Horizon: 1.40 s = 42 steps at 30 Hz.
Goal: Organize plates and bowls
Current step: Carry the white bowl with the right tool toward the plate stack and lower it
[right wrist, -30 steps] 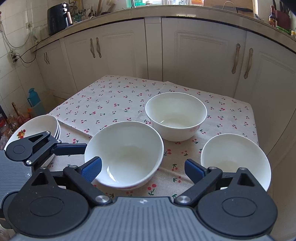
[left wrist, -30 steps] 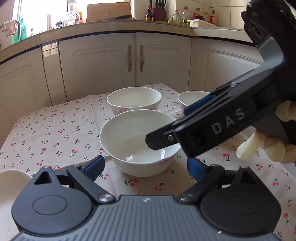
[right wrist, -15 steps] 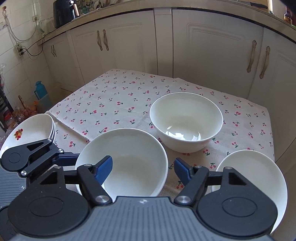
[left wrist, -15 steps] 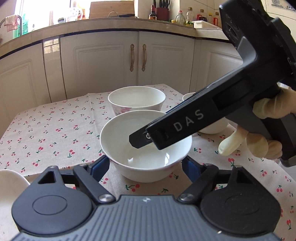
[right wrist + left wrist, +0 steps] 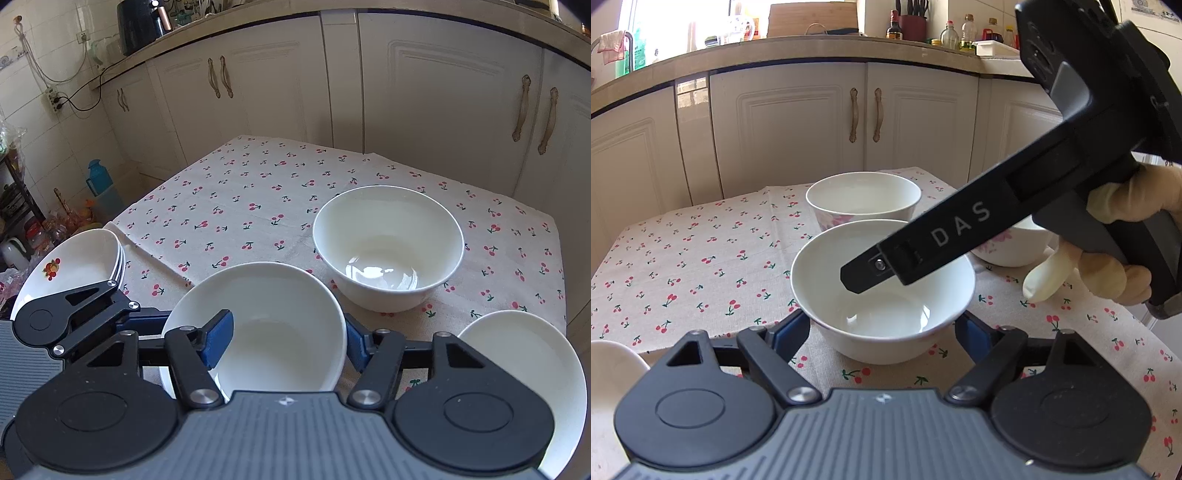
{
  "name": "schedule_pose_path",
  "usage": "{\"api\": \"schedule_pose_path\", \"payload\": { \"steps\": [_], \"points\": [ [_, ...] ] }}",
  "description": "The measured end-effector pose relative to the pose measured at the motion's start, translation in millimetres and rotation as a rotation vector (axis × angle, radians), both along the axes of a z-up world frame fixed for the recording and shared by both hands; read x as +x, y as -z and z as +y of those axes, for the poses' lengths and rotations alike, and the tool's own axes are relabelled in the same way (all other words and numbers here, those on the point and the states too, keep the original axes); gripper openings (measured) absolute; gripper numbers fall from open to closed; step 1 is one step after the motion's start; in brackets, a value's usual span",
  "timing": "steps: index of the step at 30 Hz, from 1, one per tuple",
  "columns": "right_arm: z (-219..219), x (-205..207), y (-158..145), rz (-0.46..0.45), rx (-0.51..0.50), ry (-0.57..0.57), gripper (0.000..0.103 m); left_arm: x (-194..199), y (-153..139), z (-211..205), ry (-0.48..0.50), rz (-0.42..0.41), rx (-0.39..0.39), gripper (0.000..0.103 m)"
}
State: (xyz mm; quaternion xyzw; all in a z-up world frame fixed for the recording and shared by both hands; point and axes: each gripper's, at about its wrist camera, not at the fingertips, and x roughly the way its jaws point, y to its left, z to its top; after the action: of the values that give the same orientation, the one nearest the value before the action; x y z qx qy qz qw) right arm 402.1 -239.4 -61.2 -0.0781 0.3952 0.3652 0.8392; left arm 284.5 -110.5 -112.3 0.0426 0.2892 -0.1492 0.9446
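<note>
Bowls come first: the near bowl (image 5: 882,291) is round, deep, glossy white ceramic with a thin rim, standing upright on the tablecloth (image 5: 240,192) at the near side of the table. The left gripper (image 5: 881,332) straddles it. Its jaws have just been closing, and the blue pads (image 5: 792,330) sit against the outer wall on either side. The right gripper (image 5: 286,343), held by a hand (image 5: 1108,277) in a pale glove, slants down across the rim from the right. Its jaws are clamped on the bowl, one pad inside the hollow and the other outside the rim.

A far bowl (image 5: 388,243) of the same glaze stands just behind, with only a narrow strip of cloth between them. A third bowl (image 5: 517,354) sits close to the table's right edge, its wall showing a faint pink flower print in the left wrist view.

A stack of plates (image 5: 81,258), shallow and white with a fruit motif, rests at the left near corner beside the cloth's edge.

The cloth is matte woven fabric printed with cherries, creased along fold lines. Its far left half lies bare up to the table edge, with panelled cream cabinets (image 5: 790,129) beyond.
</note>
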Motion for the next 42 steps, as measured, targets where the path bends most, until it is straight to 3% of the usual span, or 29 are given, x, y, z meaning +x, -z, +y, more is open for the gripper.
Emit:
{"api": "schedule_pose_path", "payload": {
  "steps": [16, 42],
  "points": [
    [-8, -23, -17, 0.058, 0.021, 0.026, 0.068, -15, -18, 4, 0.074, 0.051, 0.022, 0.085],
    [21, -139, -52, 0.081, 0.034, 0.044, 0.068, -113, -52, 50, 0.181, 0.094, 0.016, 0.085]
  ]
}}
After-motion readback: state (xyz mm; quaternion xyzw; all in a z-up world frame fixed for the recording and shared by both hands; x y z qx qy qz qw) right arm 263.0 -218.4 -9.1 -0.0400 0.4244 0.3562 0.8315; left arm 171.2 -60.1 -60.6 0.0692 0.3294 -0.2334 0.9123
